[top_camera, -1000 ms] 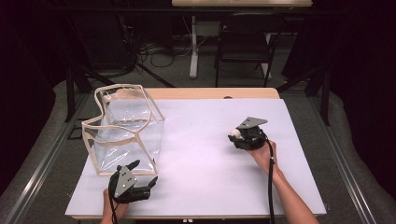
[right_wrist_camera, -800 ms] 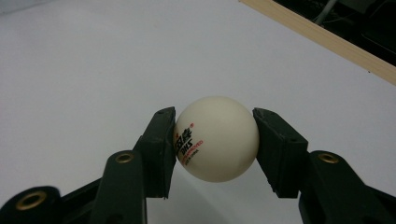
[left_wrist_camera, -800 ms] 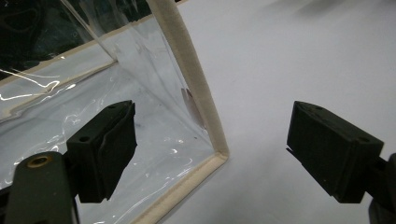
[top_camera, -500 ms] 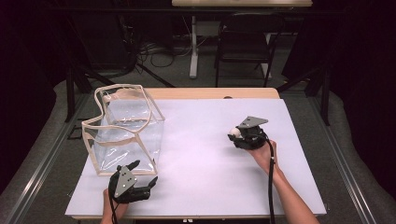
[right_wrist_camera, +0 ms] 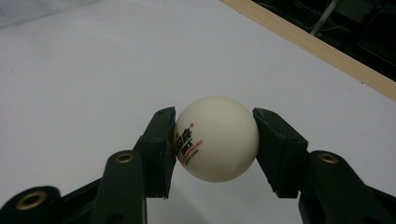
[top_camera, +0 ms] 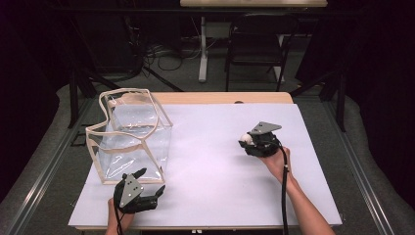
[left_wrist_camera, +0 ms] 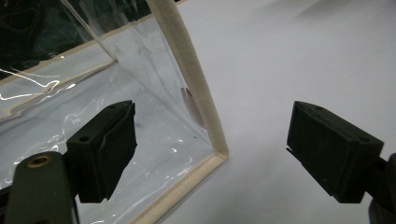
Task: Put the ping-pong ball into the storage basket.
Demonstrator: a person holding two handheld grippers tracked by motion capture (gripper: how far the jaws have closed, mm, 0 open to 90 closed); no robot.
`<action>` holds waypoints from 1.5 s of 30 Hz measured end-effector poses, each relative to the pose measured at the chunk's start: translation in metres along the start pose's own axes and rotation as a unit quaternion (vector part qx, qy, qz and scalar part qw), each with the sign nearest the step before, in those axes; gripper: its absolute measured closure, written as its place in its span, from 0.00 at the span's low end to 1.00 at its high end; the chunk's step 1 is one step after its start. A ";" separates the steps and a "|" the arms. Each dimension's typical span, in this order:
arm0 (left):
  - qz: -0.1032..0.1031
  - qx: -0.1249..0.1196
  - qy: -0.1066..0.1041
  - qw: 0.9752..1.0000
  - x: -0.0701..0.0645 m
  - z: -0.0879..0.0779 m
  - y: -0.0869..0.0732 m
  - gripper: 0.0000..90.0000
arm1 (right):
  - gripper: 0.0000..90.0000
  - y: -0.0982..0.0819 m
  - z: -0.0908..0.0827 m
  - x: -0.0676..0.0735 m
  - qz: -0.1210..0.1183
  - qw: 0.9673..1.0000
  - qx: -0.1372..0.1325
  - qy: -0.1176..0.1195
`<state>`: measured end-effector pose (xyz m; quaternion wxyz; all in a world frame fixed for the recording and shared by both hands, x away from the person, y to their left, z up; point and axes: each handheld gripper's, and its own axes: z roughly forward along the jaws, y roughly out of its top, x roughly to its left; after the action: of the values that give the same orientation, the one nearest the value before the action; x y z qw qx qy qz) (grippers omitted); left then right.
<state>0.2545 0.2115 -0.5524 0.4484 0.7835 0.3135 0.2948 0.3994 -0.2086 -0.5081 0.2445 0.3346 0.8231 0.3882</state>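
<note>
- Pinching a white ball [right_wrist_camera: 217,138] between its two black jaws, the right gripper [top_camera: 250,142] sits over the right half of the table, held by the person's right hand [top_camera: 277,161].
- Seen in the right gripper view, the ball touches both jaw pads at its sides and carries small black and red printing facing the left jaw.
- From the high view, that ball [top_camera: 247,138] shows as a pale spot at the left tip of the right gripper, just above the white table cover [top_camera: 210,147].
- A black cable [top_camera: 284,196] trails from the right gripper back along the forearm toward the near edge.
- At the near left corner, the left gripper [top_camera: 151,183] has its jaws spread wide apart with nothing between them; the left hand [top_camera: 117,223] holds it from the near edge.
- In the left gripper view, the left jaw lies in front of the clear wall of a transparent bag [left_wrist_camera: 140,93], and the right jaw is over bare white cover.
- The bag's cream-trimmed near right corner falls between the two jaws, not touched by either.
- From the high view, the transparent bag [top_camera: 129,139] stands open on the left side of the table, just beyond the left gripper and well apart from the ball.
- Along the far edge, a strip of bare wooden tabletop [top_camera: 220,97] shows beyond the white cover.
</note>
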 end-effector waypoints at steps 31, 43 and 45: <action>0.000 -0.001 0.000 1.000 0.000 0.000 0.000 0.18 | 0.56 0.019 -0.003 -0.001 -0.008 1.000 -0.008 0.004; 0.002 -0.001 -0.001 1.000 0.000 0.001 0.000 0.18 | 0.56 0.030 0.001 0.001 -0.013 1.000 -0.012 0.008; 0.001 -0.001 -0.001 1.000 0.000 0.001 0.000 0.18 | 0.56 0.031 0.003 0.001 -0.014 1.000 -0.012 0.009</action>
<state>0.2549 0.2107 -0.5525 0.4492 0.7835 0.3121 0.2948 0.4117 -0.1912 -0.4846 0.2471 0.3166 0.8249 0.3977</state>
